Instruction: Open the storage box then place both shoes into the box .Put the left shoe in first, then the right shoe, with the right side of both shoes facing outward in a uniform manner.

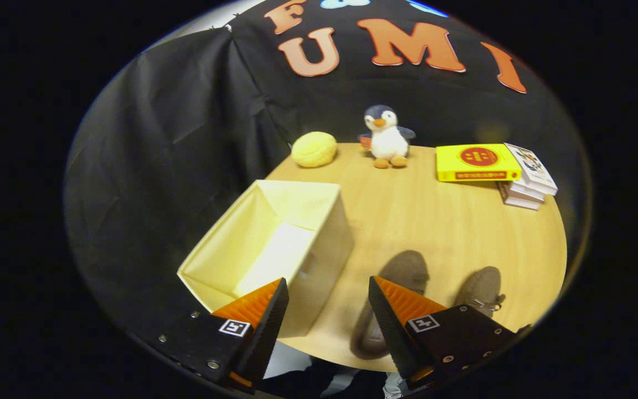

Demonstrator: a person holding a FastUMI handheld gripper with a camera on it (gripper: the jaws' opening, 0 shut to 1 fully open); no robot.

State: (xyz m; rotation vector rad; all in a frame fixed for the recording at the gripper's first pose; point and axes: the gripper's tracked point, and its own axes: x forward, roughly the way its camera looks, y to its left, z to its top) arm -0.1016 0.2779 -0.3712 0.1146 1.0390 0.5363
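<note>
A cream fabric storage box stands open-topped on the round wooden table, to the left, with nothing visible inside. Two brown-grey shoes lie side by side to its right: the nearer one is partly hidden behind my right finger, and the other lies further right with its laces showing. My gripper hovers above the table's near edge, open, with nothing between its fingers. The left finger overlaps the box's near corner; the right finger overlaps the nearer shoe.
At the back of the table sit a yellow plush ball, a penguin toy, and a yellow box next to a stack of small books. Black cloth encloses the table behind and on the left.
</note>
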